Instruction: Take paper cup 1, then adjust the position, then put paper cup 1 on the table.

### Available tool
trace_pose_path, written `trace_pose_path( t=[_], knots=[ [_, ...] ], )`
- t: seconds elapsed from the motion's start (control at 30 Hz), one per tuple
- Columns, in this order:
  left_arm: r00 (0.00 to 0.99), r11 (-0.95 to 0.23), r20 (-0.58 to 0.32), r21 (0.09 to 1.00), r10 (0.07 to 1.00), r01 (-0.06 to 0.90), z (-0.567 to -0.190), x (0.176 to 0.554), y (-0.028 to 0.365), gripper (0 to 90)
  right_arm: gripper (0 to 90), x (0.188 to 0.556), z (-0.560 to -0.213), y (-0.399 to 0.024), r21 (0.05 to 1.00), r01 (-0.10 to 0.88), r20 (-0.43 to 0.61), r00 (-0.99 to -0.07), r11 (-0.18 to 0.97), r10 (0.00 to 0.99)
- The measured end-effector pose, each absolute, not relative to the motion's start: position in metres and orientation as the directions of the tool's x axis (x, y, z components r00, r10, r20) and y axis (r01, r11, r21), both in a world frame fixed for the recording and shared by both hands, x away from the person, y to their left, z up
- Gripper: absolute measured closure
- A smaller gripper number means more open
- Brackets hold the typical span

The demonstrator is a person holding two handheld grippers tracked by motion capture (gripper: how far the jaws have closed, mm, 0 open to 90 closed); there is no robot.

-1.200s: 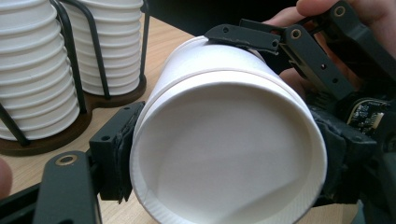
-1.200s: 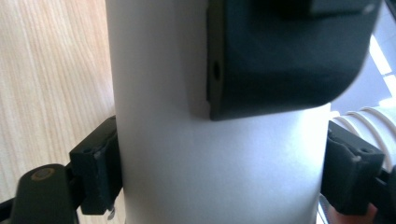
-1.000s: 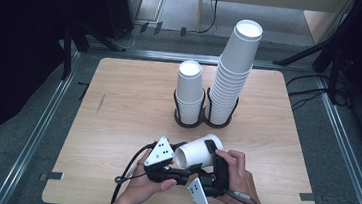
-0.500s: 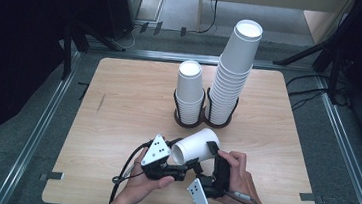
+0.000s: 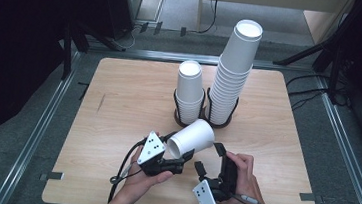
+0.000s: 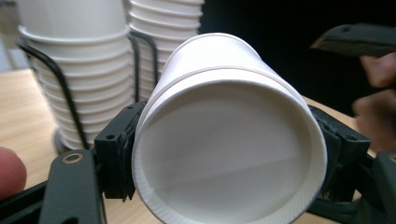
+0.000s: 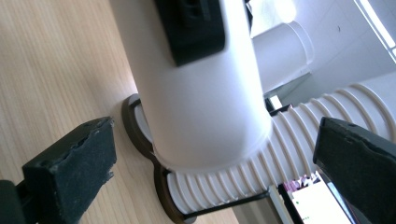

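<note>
**Inspector:** Status of the work?

**Assistant:** One cup (image 5: 191,137) is clear of the stacks and lies on its side above the near part of the table (image 5: 119,96), mouth toward the person. The left gripper (image 5: 179,157) is clamped on it just behind the rim; in the left gripper view both pads press the wall from either side. The right gripper (image 5: 208,160) stands just beside it with its jaws spread wide. Those jaws have just been opening, and the right gripper view shows nothing touching their pads, though the cup's body passes between them.

**Inspector:** So the handover is done?

**Assistant:** That is my judgement: the cup now rests with the left alone. Left to do, I would say, is seating it on a stack. The short stack (image 5: 190,90) is the likelier target, but I cannot confirm that.

**Inspector:** Materials?

**Assistant:** The cup is white paper, a tapered cone with a rolled rim (image 6: 224,74), smooth and matt, thin enough to dent under a hard squeeze. The tall stack (image 5: 234,77) shows ribbed edges where rims nest. Both stacks sit in black wire holders (image 5: 203,115) on round dark bases. The table is pale wood grain. The jaw pads (image 7: 77,163) are black foam, rough and frayed at the edges.
</note>
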State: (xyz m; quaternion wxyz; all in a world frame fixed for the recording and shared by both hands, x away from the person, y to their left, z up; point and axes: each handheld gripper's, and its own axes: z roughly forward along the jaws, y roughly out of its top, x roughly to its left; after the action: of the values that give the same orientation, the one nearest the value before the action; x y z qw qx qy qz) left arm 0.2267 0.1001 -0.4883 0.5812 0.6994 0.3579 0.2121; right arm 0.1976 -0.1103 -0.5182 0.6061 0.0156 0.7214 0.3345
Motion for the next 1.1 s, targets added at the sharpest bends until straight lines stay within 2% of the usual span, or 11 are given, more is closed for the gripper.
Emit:
trace_pose_path(
  t=[0.33,0.67,0.9,1.1],
  knots=[
    [0.635,0.017,-0.155,0.976,0.756,0.217,-0.492,0.229,0.105,23.4,0.0,0.197,-0.508,-0.123,0.688,-0.284,-0.723,-0.347,0.667,0.598],
    [0.627,0.072,-0.177,0.979,0.759,0.19,-0.492,0.231,0.109,23.5,0.1,0.206,-0.505,-0.129,0.811,-0.194,-0.581,-0.385,0.552,0.717],
    [0.618,0.095,-0.181,0.981,0.765,0.17,-0.493,0.231,0.11,23.4,0.2,0.213,-0.501,-0.134,0.915,-0.075,-0.394,-0.383,0.397,0.835],
    [0.62,0.135,-0.203,0.979,0.758,0.155,-0.494,0.231,0.112,23.3,2.1,0.215,-0.492,-0.136,0.972,0.002,-0.216,-0.396,0.236,0.892]
  ],
)
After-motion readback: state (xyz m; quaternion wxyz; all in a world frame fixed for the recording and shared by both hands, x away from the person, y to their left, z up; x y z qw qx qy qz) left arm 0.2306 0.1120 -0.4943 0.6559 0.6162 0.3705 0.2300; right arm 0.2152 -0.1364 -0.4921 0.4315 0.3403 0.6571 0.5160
